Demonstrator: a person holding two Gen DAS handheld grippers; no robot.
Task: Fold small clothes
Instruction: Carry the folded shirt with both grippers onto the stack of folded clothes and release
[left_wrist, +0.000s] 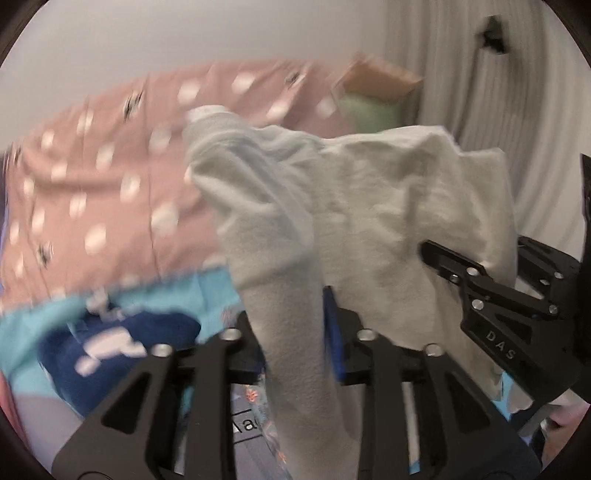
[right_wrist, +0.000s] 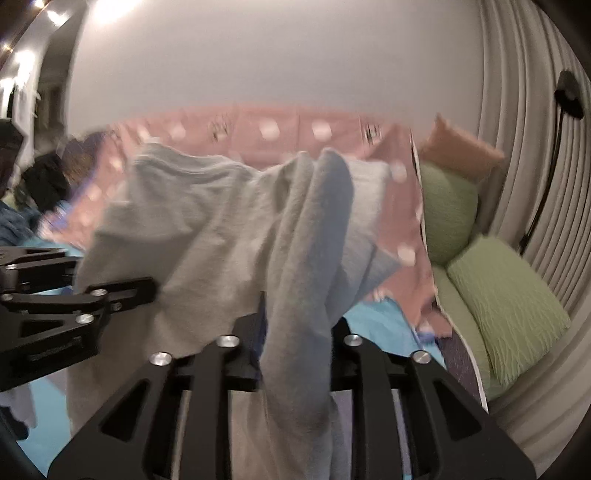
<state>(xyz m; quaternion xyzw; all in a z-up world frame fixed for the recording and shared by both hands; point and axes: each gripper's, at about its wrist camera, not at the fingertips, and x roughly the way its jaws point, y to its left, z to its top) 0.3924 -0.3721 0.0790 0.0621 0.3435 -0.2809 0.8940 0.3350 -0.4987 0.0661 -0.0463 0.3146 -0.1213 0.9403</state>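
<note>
A small pale grey-white garment (left_wrist: 369, 206) hangs in the air between my two grippers, above the bed. My left gripper (left_wrist: 295, 332) is shut on one part of it, and the cloth droops over the fingers. My right gripper (right_wrist: 295, 332) is shut on another part of the same garment (right_wrist: 207, 229). The right gripper (left_wrist: 436, 254) shows at the right of the left wrist view, pinching the cloth. The left gripper (right_wrist: 147, 286) shows at the left of the right wrist view. Both views are blurred by motion.
A pink bedspread with white dots (left_wrist: 92, 184) lies behind the garment, with a light blue sheet (left_wrist: 207, 291) and a dark blue garment (left_wrist: 110, 343) nearer. Green pillows (right_wrist: 506, 306) and an orange cushion (right_wrist: 461, 147) lie at the right by a ribbed white headboard (right_wrist: 528, 166).
</note>
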